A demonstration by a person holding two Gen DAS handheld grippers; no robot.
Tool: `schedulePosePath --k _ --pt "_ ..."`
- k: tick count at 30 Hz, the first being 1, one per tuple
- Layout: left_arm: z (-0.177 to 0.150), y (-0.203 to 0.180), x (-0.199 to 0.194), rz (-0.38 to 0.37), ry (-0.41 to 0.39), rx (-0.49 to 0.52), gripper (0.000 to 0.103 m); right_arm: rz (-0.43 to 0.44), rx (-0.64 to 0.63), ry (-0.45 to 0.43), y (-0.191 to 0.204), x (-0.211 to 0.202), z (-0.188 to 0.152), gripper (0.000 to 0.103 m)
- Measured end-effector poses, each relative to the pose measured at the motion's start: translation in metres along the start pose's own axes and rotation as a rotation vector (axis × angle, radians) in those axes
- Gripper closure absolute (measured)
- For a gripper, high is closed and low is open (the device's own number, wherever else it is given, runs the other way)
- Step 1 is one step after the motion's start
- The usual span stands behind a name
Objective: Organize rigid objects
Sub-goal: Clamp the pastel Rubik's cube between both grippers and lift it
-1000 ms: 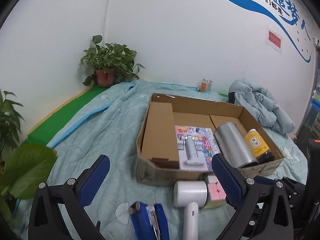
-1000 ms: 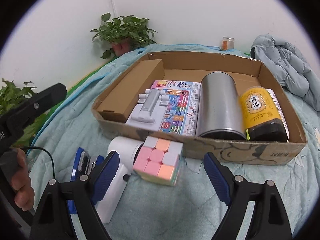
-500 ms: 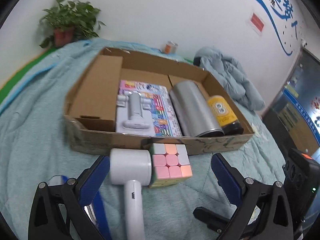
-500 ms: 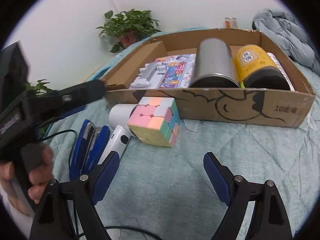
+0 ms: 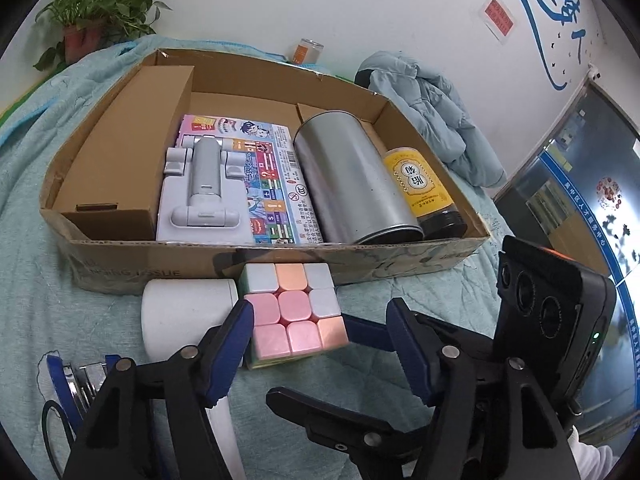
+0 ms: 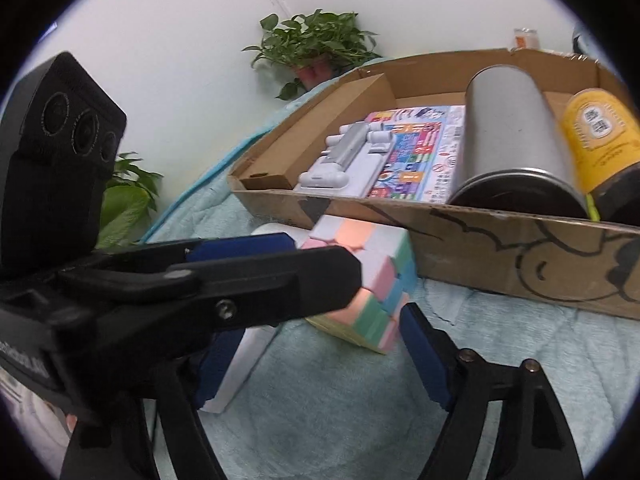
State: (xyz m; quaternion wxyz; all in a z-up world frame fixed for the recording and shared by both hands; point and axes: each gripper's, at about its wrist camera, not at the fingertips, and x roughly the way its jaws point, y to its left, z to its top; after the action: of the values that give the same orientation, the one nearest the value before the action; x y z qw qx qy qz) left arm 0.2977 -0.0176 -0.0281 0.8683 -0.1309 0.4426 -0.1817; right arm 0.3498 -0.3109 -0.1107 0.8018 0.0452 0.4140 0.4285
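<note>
A pastel puzzle cube lies on the teal quilt just in front of the cardboard tray. My left gripper straddles the cube with its jaws closing. The left pad is at the cube's side and the right pad stands clear of it. My right gripper reaches in from the right, jaws also closing, with the cube just ahead between its tips. The left gripper's fingers cross in front of that view. A white handheld device lies against the cube's left side.
The tray holds a brown carton, a grey stand on a colourful box, a silver can and a yellow-labelled bottle. A blue stapler lies at the near left. A potted plant, a jar and a jacket sit behind.
My left gripper swung right and down onto the cube and its jaws narrowed. My right gripper dropped lower and closer, narrowing slightly. The left gripper now crosses the right wrist view.
</note>
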Motion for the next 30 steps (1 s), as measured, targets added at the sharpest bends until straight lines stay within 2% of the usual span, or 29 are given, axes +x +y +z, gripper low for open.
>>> schedulePosePath --k 3,4,5,6,7,9,11,14,15,19,30 --pt "-0.005 -0.001 -0.006 -0.024 0.003 -0.011 0.037 0.013 -0.010 -0.011 0.001 -0.005 -0.003 0.029" --pt "-0.007 -0.001 -0.008 -0.061 0.013 -0.021 0.038 0.027 -0.002 -0.014 0.002 -0.009 -0.005 0.029" --pt "-0.009 -0.004 -0.008 -0.126 0.044 -0.039 0.046 0.046 0.002 -0.013 0.004 -0.011 -0.007 0.031" --pt "-0.013 -0.008 -0.007 -0.168 0.068 -0.047 0.045 0.067 0.002 -0.010 0.007 -0.014 -0.009 0.032" --pt "-0.018 -0.014 -0.008 -0.159 0.073 -0.033 0.046 0.083 -0.010 -0.007 0.013 -0.018 -0.012 0.032" --pt "-0.029 -0.027 -0.009 -0.110 0.090 0.032 0.046 0.047 -0.059 0.003 0.024 -0.025 -0.021 0.037" --pt "-0.033 -0.024 -0.015 -0.078 0.063 0.015 0.046 0.007 -0.054 0.025 0.022 -0.028 -0.030 0.037" --pt "-0.027 -0.013 -0.025 -0.004 -0.012 -0.010 0.035 -0.033 0.020 0.003 0.003 -0.037 -0.036 0.037" --pt "-0.025 -0.011 -0.024 0.000 -0.015 -0.017 0.031 -0.051 0.027 0.000 -0.002 -0.037 -0.034 0.037" --pt "-0.018 0.000 -0.010 0.085 -0.003 -0.029 0.031 -0.082 0.004 -0.006 -0.007 -0.033 -0.024 0.037" --pt "-0.012 -0.011 0.005 0.008 0.031 0.015 0.026 -0.025 -0.047 -0.023 -0.010 -0.005 -0.004 0.033"
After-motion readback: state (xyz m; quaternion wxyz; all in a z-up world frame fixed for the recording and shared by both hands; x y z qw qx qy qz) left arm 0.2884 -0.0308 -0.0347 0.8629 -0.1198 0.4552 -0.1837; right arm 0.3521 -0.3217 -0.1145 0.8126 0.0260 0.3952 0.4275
